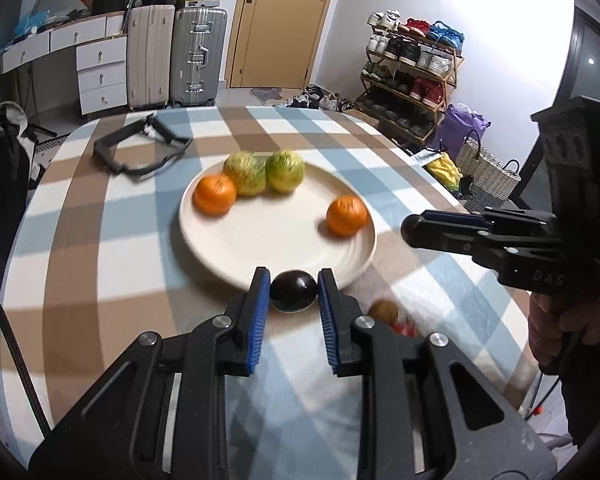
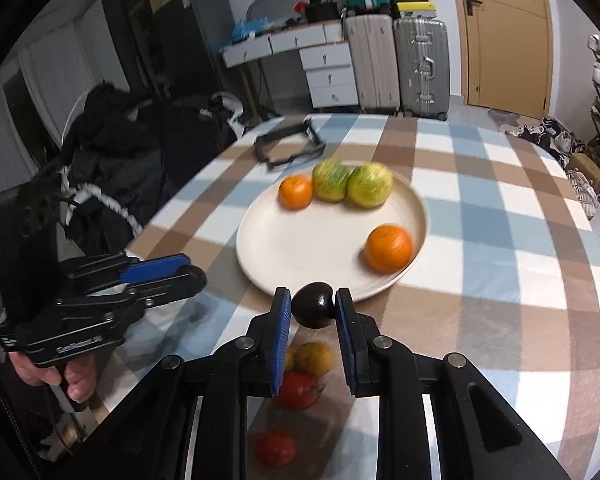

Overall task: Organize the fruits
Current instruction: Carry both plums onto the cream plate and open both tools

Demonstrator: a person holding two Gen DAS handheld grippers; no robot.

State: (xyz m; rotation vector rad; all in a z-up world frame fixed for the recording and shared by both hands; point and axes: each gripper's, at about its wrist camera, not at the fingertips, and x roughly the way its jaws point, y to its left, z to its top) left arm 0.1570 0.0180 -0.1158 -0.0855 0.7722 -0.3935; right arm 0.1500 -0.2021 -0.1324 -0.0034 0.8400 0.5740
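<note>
Blurred red fruits [image 2: 298, 390] — tool-hidden [image 2: 313, 308]

**Handheld grippers: appearance**

Left gripper [image 1: 294, 292]: matte black linkage arms, silver round pivot screws, ribbed blue pads lining the inner finger faces; a braided black cable [image 1: 18, 360] trails behind the claw. Right gripper [image 2: 313, 306]: identical black frame, silver screws, blue pads; pale lettering embossed on its body behind the claw. Pistol-style handles below.
</note>
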